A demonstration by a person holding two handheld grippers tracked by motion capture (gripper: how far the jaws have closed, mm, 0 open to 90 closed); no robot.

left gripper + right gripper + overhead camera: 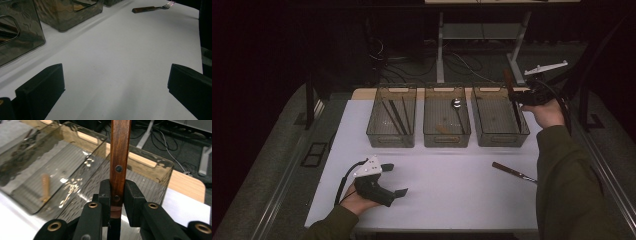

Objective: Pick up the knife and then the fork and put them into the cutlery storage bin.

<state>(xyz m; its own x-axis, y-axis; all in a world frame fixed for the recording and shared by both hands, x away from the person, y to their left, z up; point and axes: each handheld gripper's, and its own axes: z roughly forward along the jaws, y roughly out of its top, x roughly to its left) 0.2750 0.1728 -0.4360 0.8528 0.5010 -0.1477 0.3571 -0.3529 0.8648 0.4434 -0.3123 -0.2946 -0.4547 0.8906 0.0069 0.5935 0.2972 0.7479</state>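
White tabletop under my idle left gripper (388,181), jaws spread on nothing. One wooden-handled fork (513,172) waits loose farther on. Beyond it stand three clear bins (447,140), apparently for sorting cutlery by kind. My right gripper (117,195) clamps a wooden-handled knife (120,157), held over the rightmost bin (501,139) for dropping in.

I see the wooden handle (120,157) run past the top edge in my right gripper view; its blade end sits hidden behind the right claw (117,198).
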